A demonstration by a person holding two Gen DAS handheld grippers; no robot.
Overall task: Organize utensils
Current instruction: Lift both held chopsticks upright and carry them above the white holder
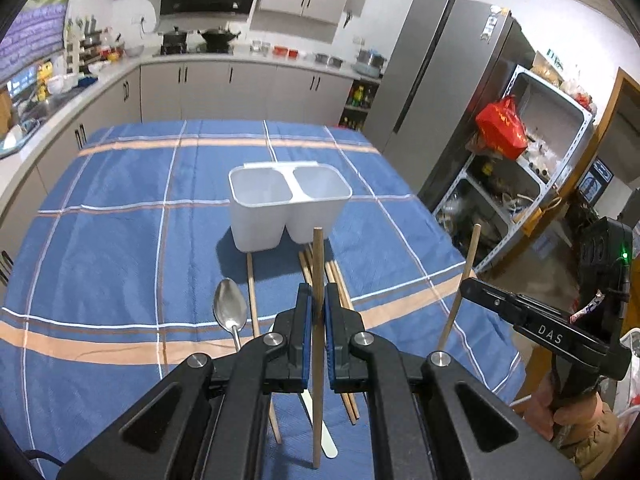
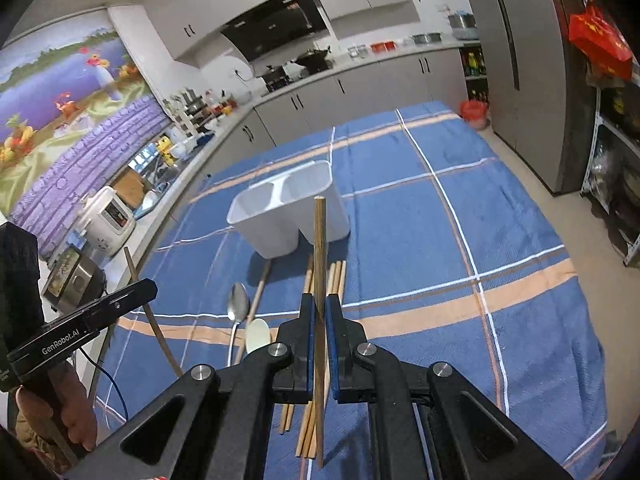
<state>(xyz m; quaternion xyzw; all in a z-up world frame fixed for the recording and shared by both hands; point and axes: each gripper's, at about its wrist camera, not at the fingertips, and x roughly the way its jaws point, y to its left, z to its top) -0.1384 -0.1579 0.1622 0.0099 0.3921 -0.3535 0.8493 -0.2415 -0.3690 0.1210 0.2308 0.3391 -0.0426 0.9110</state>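
Note:
In the left wrist view my left gripper (image 1: 318,292) is shut on a wooden chopstick (image 1: 318,256) that stands nearly upright above the cloth. My right gripper (image 2: 319,300) is likewise shut on a second upright chopstick (image 2: 319,232). Both hang short of the white two-compartment holder (image 1: 288,200), which looks empty (image 2: 288,208). Under the grippers, several loose chopsticks (image 2: 336,276) lie on the cloth. Left of them are one separate chopstick (image 1: 251,292), a metal spoon (image 1: 230,312) and a white spoon (image 2: 256,334). The right gripper (image 1: 470,288) shows at the side, beside the table's right edge.
The table wears a blue plaid cloth (image 1: 120,240). A kitchen counter (image 1: 60,96) with appliances runs along its left, a fridge (image 1: 440,80) and a cluttered metal shelf (image 1: 532,168) stand at the right. A person's hand (image 2: 60,408) holds the left gripper's handle.

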